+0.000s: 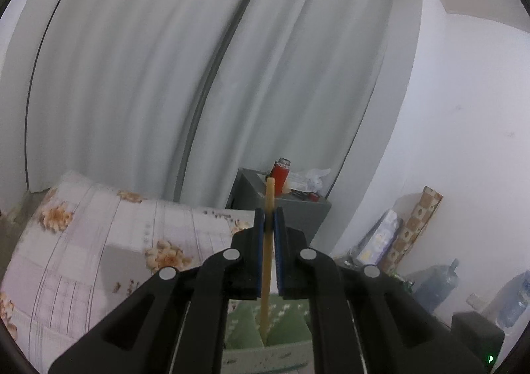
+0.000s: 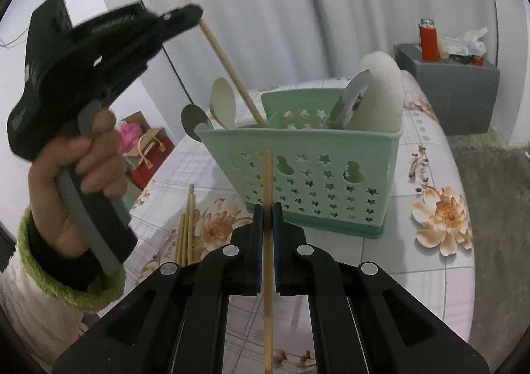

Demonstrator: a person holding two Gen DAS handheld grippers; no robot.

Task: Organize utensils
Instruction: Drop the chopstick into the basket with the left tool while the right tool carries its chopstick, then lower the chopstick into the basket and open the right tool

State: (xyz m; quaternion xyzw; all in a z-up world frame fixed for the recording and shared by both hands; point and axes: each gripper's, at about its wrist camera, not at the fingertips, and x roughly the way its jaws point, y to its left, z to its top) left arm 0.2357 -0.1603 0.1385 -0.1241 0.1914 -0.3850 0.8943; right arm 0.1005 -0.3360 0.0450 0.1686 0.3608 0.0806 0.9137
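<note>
Chopstick (image 2: 232, 67) clamped in the closed left gripper (image 2: 195, 14) slants with its lower end at the green basket's (image 2: 331, 175) left compartment, while the closed right gripper (image 2: 267, 218) grips a second chopstick (image 2: 267, 181) near the basket front; a skewed descent could catch the rim

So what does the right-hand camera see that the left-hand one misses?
Only the right wrist view shows the whole green basket with spoons inside, loose chopsticks on the flowered cloth, and the person's hand holding the left gripper, jaws shut on a chopstick whose lower end is in the basket.

Only the left wrist view shows big water bottles by the wall.

Both show the curtain, the grey cabinet with a red flask, and a chopstick clamped in their own jaws; the right gripper grips a second one.
</note>
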